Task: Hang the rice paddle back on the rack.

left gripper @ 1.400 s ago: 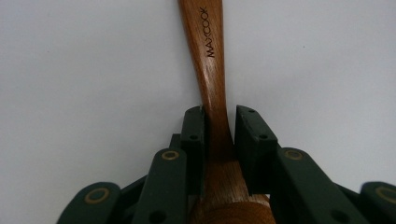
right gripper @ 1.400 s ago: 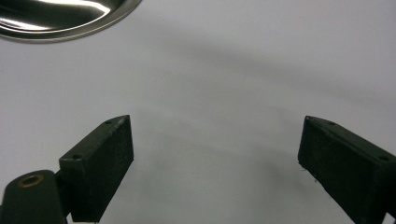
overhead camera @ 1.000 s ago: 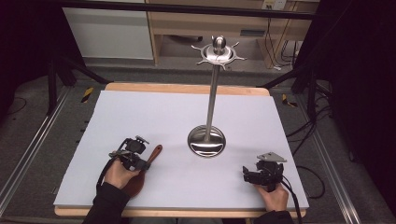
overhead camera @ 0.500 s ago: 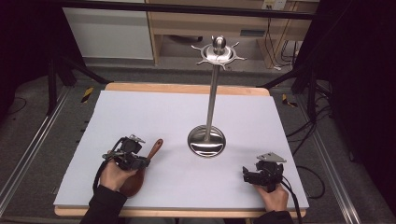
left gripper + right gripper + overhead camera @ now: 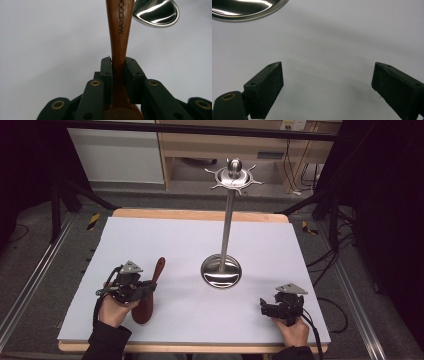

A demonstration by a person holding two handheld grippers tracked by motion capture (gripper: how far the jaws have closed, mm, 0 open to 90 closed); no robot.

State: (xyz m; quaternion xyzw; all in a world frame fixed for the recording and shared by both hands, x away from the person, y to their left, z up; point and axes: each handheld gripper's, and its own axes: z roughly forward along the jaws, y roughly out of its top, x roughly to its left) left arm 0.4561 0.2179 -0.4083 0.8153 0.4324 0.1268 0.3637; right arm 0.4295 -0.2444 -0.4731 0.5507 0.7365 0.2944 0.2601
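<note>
**Wooden spoon pinched in left jaws, right jaws spread**

Left gripper (image 5: 150, 286) near the front left corner of the worktop (image 5: 170, 240), held in the person's left hand (image 5: 114, 308). Jaws pinching a wooden spoon (image 5: 149, 292) across its handle, pads pressed flat against both sides of the wood, as seen in the left gripper view (image 5: 118, 72). Handle of the wooden spoon (image 5: 118, 32) running straight away from the jaws, dark lettering printed along it, its far end pointing toward the back of the worktop. Rounded bowl end toward the front edge, beside the hand. From above, cannot tell whether the bowl end touches the surface or hangs just over it.

Steel utensil stand (image 5: 221, 270) upright near the middle of the worktop, somewhat toward the right: round mirror-bright base, thin straight pole, and a crown of short hooks around a ball at the top. Base apart from the spoon, to its right; rim of that base (image 5: 156, 13) visible past the handle at the top of the left gripper view.

Right gripper (image 5: 263, 309) near the front right corner, held in the right hand (image 5: 294, 330), well apart from the stand. Jaws spread wide (image 5: 327, 85), pale surface between them. Edge of the stand base (image 5: 247, 8) at the top left of the right gripper view.
</note>
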